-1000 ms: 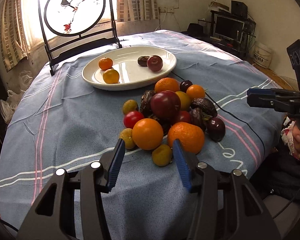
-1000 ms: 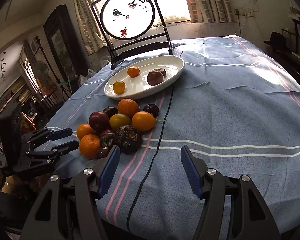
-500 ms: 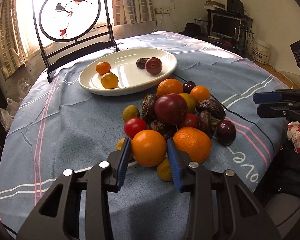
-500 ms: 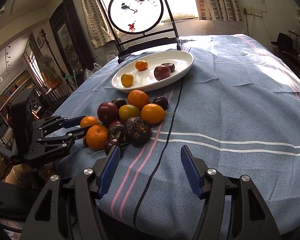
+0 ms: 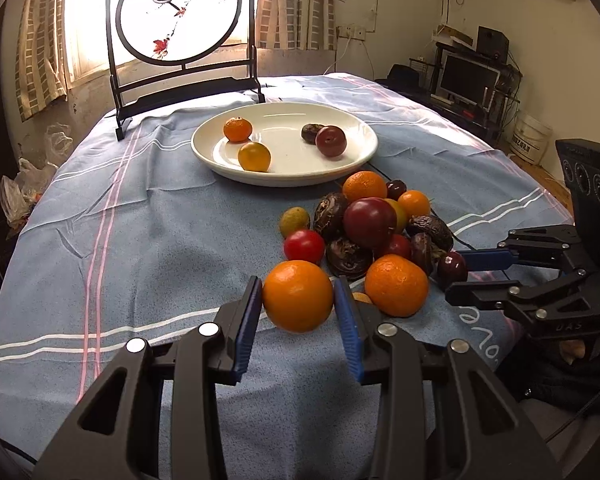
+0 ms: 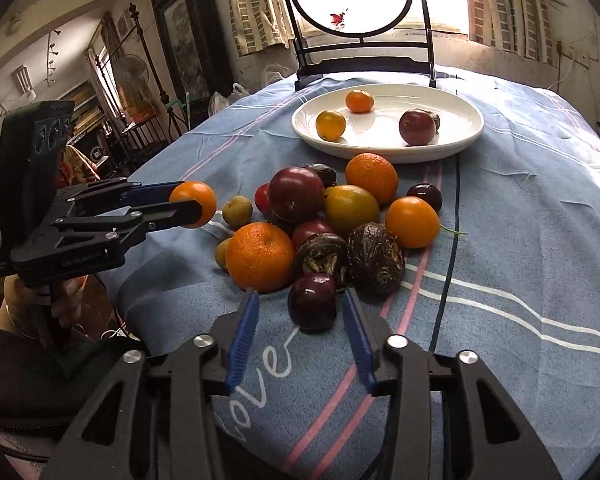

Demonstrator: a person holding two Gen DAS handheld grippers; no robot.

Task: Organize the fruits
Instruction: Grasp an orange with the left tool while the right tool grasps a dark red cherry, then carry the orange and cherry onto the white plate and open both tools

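Bird-painted round screen (image 5: 179,12), computer monitor (image 5: 469,80) — perhaps a bucket (image 5: 531,139).

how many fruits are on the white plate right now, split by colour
orange tangerine: 1
yellow-orange fruit: 1
dark red plum: 1
brown wrinkled fruit: 1
total on the plate: 4

Fruit pile (image 5: 372,232) blocks straight path to plate (image 5: 364,152); cloth left of pile bare.
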